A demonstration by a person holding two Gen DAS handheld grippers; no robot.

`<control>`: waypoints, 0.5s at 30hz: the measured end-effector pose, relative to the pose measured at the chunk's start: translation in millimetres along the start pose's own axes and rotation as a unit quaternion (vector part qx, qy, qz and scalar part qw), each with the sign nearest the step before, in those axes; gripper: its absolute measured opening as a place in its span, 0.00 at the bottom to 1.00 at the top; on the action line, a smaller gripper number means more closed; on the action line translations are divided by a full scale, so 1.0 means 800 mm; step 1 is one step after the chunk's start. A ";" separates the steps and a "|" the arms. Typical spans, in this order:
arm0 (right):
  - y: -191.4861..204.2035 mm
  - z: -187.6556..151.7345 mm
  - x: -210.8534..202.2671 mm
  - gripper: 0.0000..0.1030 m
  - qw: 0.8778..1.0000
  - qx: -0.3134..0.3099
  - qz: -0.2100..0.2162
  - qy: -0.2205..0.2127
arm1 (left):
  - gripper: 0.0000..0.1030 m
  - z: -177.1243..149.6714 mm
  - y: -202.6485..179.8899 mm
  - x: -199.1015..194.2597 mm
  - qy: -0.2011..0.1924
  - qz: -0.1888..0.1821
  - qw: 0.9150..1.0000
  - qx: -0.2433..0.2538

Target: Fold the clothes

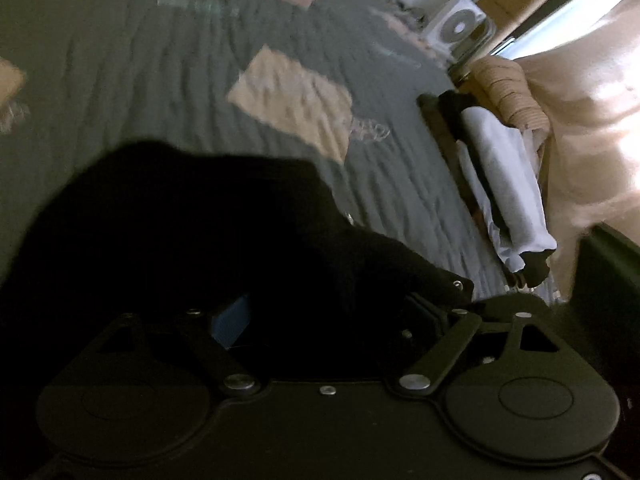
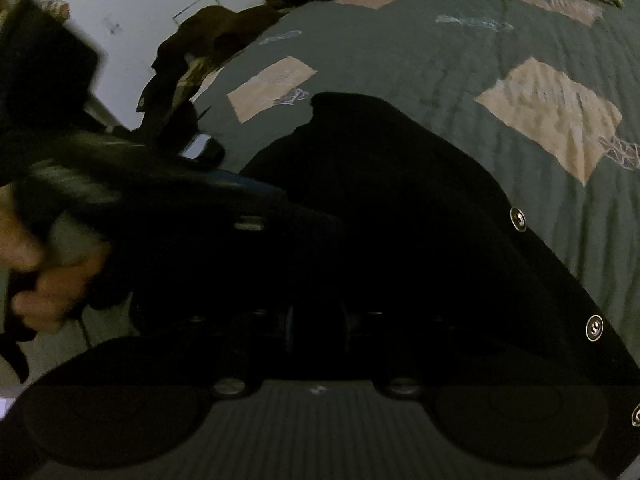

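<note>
A black garment with metal snap buttons [image 2: 400, 208] lies on a grey-green quilt [image 2: 420, 60] on a bed. In the left wrist view the same black garment [image 1: 192, 220] drapes over my left gripper [image 1: 316, 316] and hides the fingertips; a blue pad shows under the cloth, which seems to be held. In the right wrist view the cloth covers my right gripper [image 2: 316, 320], whose jaws look close together in the dark. The left gripper [image 2: 120, 184] and the hand holding it show at the left of the right wrist view.
The quilt [image 1: 160, 80] has beige patches [image 1: 292, 96]. A pile of dark clothes [image 2: 208, 40] lies at the bed's far edge. Beside the bed stand a white fan [image 1: 460, 24], a woven basket [image 1: 508, 88] and a rolled pale cloth [image 1: 504, 184].
</note>
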State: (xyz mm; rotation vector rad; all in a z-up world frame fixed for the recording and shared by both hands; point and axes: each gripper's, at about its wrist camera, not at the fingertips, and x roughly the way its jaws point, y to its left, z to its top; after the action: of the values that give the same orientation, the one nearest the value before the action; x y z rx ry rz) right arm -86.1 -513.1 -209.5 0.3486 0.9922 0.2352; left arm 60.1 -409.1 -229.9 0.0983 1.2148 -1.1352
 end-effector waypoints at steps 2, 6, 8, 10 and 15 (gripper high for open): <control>0.003 -0.005 0.001 0.27 1.000 -0.010 -0.003 0.003 | 0.24 -0.003 0.008 0.013 -0.004 0.004 1.000 -0.008; -0.003 -0.007 -0.013 0.35 1.000 -0.002 0.003 0.003 | 0.17 -0.004 0.026 0.016 -0.012 0.001 1.000 -0.026; -0.020 -0.004 -0.039 0.38 0.999 0.028 0.010 -0.018 | 0.17 0.001 0.029 0.011 -0.015 -0.002 0.999 -0.029; -0.044 0.000 -0.071 0.49 0.998 0.047 -0.024 -0.043 | 0.17 0.004 0.029 0.010 -0.013 -0.003 1.000 -0.024; -0.077 0.019 -0.106 0.60 0.991 0.005 -0.126 -0.036 | 0.17 0.006 0.025 0.008 -0.011 -0.006 1.000 -0.018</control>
State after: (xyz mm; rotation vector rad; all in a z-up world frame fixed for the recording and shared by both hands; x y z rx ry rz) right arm -116.1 -602.2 -160.7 0.2371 0.9569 -0.0113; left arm 77.7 -406.5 -242.9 0.0516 1.2173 -1.1231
